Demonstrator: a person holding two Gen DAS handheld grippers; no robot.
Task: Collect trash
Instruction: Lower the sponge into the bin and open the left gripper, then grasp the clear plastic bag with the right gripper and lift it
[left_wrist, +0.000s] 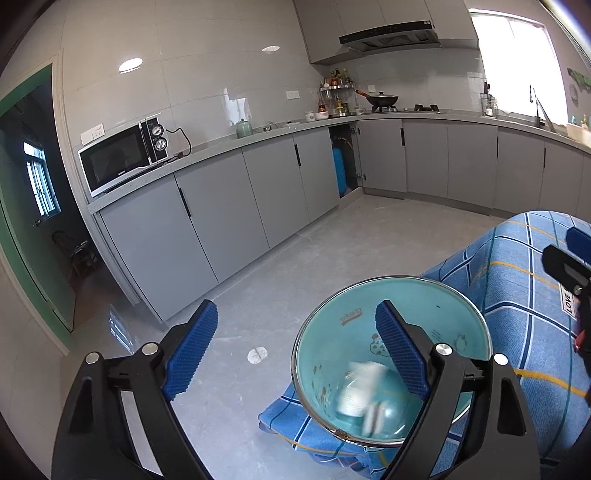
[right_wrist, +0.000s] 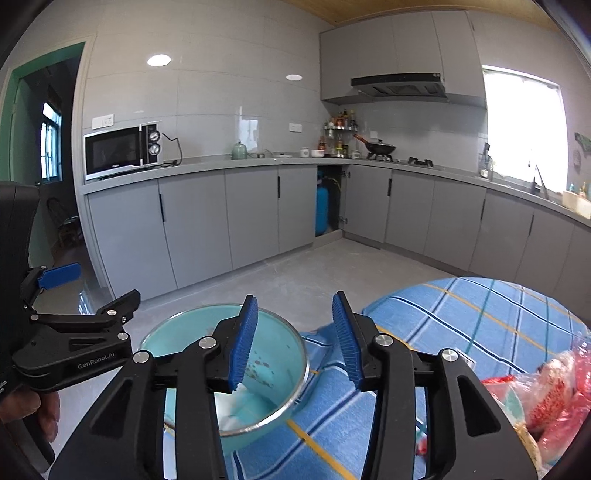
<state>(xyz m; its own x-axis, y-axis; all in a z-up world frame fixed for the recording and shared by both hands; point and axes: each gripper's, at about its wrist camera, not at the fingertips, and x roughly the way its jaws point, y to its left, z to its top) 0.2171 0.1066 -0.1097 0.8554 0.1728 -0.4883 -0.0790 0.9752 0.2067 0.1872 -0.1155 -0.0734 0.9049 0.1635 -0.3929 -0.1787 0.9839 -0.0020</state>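
A teal bin with a metal rim stands at the corner of a table under a blue checked cloth. White crumpled trash lies blurred inside it. My left gripper is open and empty, its right finger over the bin's mouth. In the right wrist view the bin sits below my right gripper, which is open and empty, with white paper under its left finger. The left gripper shows at the left there. Red and clear plastic wrappers lie on the cloth at the right.
Grey kitchen cabinets run along the walls with a microwave on the counter. A blue gas cylinder stands in an open cabinet. A wok sits on the stove. A green door opens at the left. Grey floor lies between.
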